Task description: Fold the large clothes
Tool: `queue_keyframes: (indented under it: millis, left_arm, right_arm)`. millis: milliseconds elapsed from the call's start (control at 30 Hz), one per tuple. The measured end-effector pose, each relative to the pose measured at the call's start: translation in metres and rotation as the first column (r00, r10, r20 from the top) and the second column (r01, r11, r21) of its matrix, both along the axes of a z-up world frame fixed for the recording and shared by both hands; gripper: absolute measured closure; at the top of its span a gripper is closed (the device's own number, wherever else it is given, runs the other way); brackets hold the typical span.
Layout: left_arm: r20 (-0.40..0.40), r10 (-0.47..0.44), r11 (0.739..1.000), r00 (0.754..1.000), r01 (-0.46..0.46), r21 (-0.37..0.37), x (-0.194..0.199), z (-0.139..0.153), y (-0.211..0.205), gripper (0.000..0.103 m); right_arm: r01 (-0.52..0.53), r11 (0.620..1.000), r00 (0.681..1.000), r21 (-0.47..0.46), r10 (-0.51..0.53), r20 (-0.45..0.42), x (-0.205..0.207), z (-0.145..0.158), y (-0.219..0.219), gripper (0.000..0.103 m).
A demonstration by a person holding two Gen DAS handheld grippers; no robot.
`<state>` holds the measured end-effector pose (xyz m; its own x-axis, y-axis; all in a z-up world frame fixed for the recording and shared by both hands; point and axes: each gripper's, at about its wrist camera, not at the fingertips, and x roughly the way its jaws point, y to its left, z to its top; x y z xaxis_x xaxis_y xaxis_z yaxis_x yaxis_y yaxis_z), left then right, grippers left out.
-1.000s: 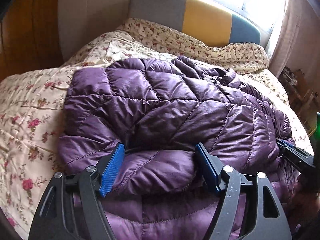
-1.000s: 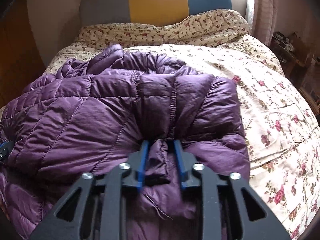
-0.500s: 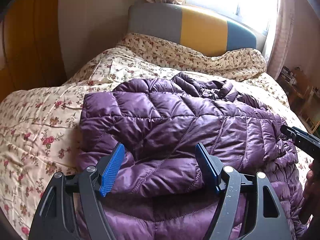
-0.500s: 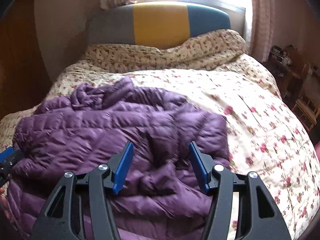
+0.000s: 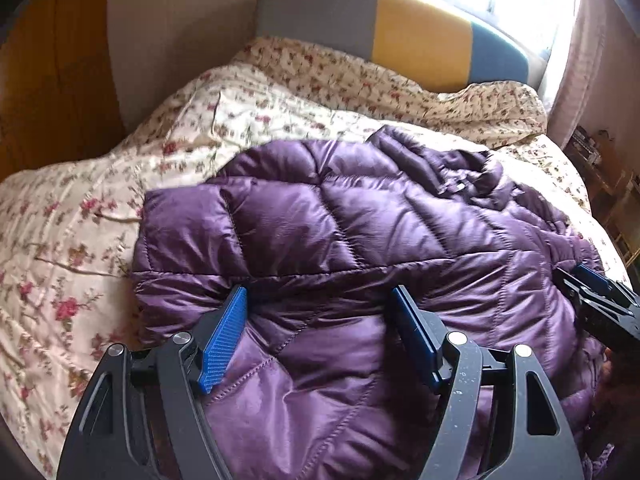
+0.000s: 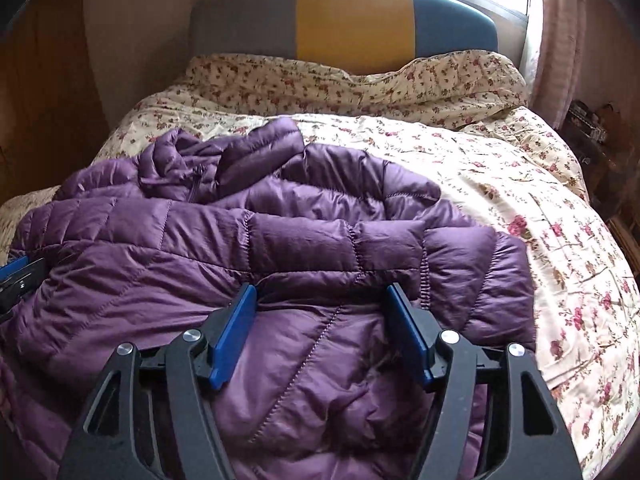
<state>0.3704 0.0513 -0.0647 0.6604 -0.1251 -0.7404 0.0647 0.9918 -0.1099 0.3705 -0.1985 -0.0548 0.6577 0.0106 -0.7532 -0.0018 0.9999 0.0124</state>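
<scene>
A purple quilted puffer jacket [image 5: 360,248] lies folded over on itself on the bed, collar and zip [image 6: 196,184] toward the headboard. My left gripper [image 5: 318,294] hovers open over the jacket's near left part; its blue pads [image 5: 224,336] straddle the fabric without pinching it. My right gripper [image 6: 322,290] is over the near right part and its jaws are opening, with loose fabric lying between them and not gripped. Each gripper shows at the edge of the other's view: the right gripper [image 5: 596,300], the left gripper [image 6: 20,276].
A floral duvet [image 6: 520,216] covers the bed around the jacket, wide on the right. A grey, yellow and blue headboard [image 6: 352,20] stands under a bright window. Wooden furniture [image 5: 48,80] is on the left and cluttered shelves [image 6: 592,132] on the right.
My right gripper let go of the pinch of jacket it held and its jaws spread wide. Both grippers drew back a little, and the folded-over flap now rests on the jacket.
</scene>
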Motion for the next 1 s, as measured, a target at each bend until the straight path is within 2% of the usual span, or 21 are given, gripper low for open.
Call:
queue_keyframes:
  millis: [167, 400, 467, 533, 633, 733, 867, 1000]
  left_arm:
    - [-0.01, -0.001, 0.999, 1.0, 0.0, -0.052, 0.002, -0.02, 0.008, 0.028]
    - [-0.021, 0.001, 0.999, 1.0, -0.002, -0.039, 0.005, -0.02, 0.006, 0.027]
    - [-0.032, 0.008, 1.0, 0.999, -0.009, -0.029, 0.002, -0.015, 0.005, 0.023]
    - [-0.033, 0.016, 0.999, 0.999, -0.016, -0.028, -0.011, -0.005, 0.005, 0.011]
    - [-0.01, 0.006, 1.0, 1.0, -0.006, -0.028, -0.039, 0.009, 0.008, 0.01]
    - [-0.007, -0.014, 0.999, 1.0, 0.014, -0.042, -0.069, 0.017, 0.015, 0.007]
    - [-0.024, -0.03, 0.999, 0.999, 0.029, -0.039, -0.113, 0.02, 0.03, 0.006]
    - [-0.048, -0.025, 0.999, 0.999, 0.024, -0.035, -0.157, 0.013, 0.05, 0.006]
  right_arm:
    - [-0.017, 1.0, 1.0, -0.002, 0.017, -0.02, 0.006, -0.022, 0.002, 0.037]
    - [-0.017, 1.0, 0.999, -0.014, 0.017, -0.027, 0.008, -0.022, 0.003, 0.036]
    - [-0.021, 1.0, 0.999, -0.001, 0.021, -0.037, 0.007, -0.014, 0.001, 0.035]
    - [-0.023, 0.999, 0.999, 0.027, 0.024, -0.042, 0.003, -0.003, -0.002, 0.028]
    - [-0.031, 0.998, 0.999, 0.06, 0.033, -0.023, -0.02, 0.019, -0.007, 0.023]
    - [-0.064, 0.996, 0.997, 0.064, 0.067, -0.049, -0.047, 0.028, -0.01, 0.022]
    - [-0.089, 0.993, 0.986, 0.083, 0.099, -0.133, -0.095, 0.023, -0.027, 0.021]
    - [-0.07, 0.991, 0.972, 0.117, 0.094, -0.215, -0.146, 0.012, -0.053, 0.021]
